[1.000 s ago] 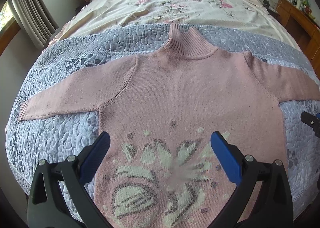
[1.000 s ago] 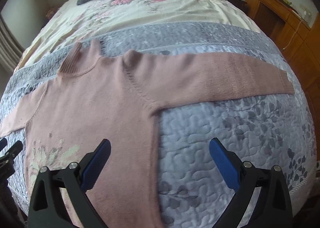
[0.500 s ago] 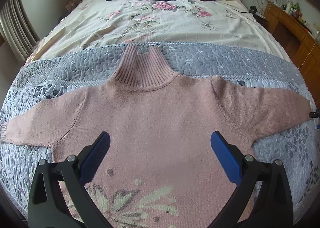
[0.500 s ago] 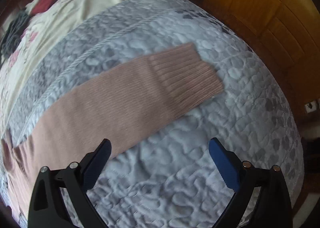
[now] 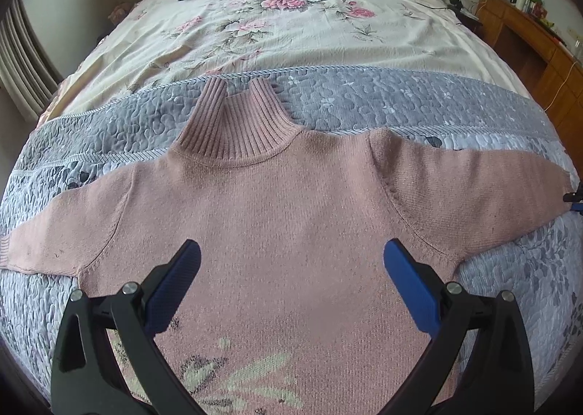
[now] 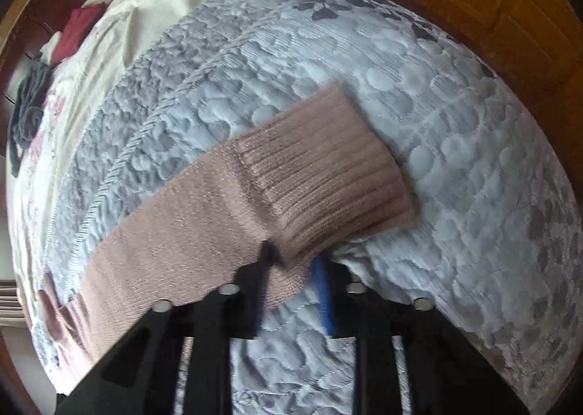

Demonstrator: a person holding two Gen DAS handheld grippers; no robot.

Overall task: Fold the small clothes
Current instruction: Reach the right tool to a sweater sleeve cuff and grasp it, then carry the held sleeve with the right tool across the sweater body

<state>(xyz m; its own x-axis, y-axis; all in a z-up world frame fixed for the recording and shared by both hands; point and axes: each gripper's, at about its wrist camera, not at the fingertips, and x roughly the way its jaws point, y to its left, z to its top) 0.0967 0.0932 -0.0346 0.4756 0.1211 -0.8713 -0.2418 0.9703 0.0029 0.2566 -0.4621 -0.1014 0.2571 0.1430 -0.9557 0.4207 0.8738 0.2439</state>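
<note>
The sweater point(image 5: 291, 232) lies flat across the quilt point(image 5: 364, 101) at the bed's foot edge, sleeves out. The right gripper point(image 6: 291, 262) pinches the cuff point(image 6: 328, 174) near the right edge; the left gripper point(image 5: 291, 262) hovers spread over the chest. Soft, light knit, likely to stretch, so hold ribbed edges.

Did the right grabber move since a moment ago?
Yes. The right gripper went out along the pink sweater's sleeve to its ribbed cuff, lower over the grey quilt, and closed on the sleeve's edge.

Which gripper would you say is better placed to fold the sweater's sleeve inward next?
Right: the right gripper is shut on the sleeve near its cuff, while the left gripper hovers open above the chest.
</note>
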